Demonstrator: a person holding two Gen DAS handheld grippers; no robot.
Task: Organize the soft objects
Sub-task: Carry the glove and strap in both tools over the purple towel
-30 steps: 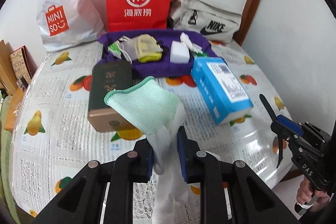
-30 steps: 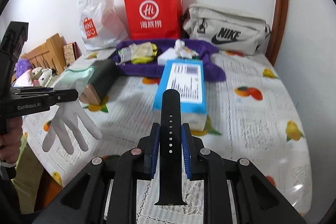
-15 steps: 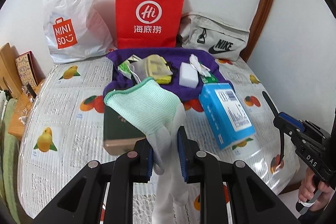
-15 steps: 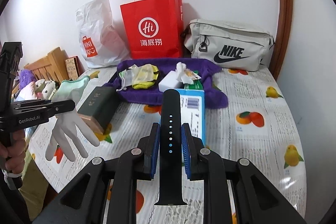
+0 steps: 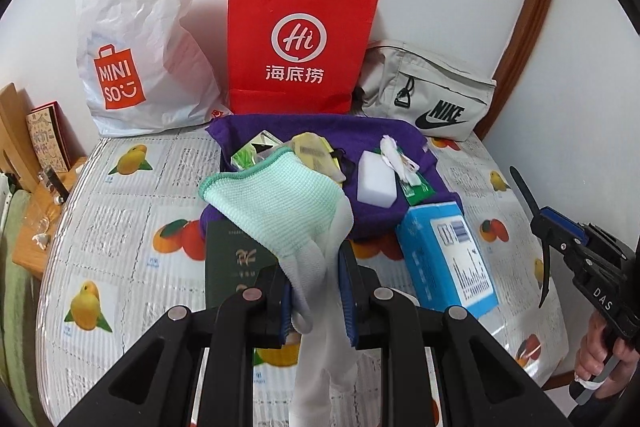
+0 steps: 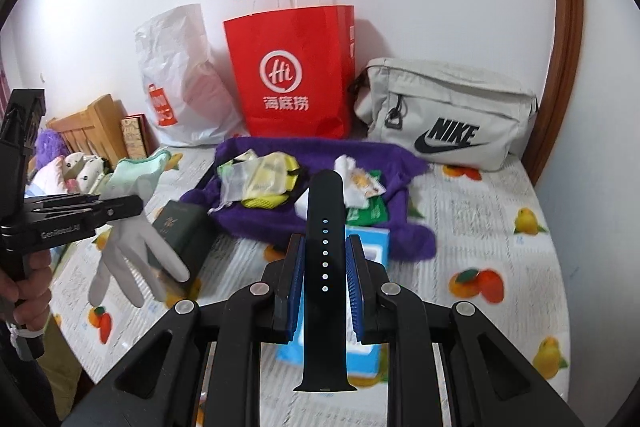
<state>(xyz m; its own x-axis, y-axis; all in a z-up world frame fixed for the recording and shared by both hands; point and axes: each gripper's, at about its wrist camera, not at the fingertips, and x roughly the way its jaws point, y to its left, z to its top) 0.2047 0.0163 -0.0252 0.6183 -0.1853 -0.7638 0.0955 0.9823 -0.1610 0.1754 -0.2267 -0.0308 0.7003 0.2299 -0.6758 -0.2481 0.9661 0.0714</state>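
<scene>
Two soft things held aloft over the fruit-print bench [image 5: 120, 211]: white glove [image 5: 280, 211] with mint cuff pinched in left tongs [image 5: 316, 291], fingers dangling (seen from the right wrist view); black watch strap [image 6: 324, 267] clamped upright in right tongs [image 6: 325, 283]. Beyond, purple cloth [image 6: 320, 155] strewn with small packets, blue box [image 5: 448, 259] beside it, red paper bag [image 5: 300, 43] against the wall.

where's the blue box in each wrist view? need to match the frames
Left wrist: blue box sits right of centre, on the tablecloth just below the purple cloth.
Right wrist: blue box is low centre, mostly hidden behind the black strap.
Shared landmark: red paper bag against the wall.
</scene>
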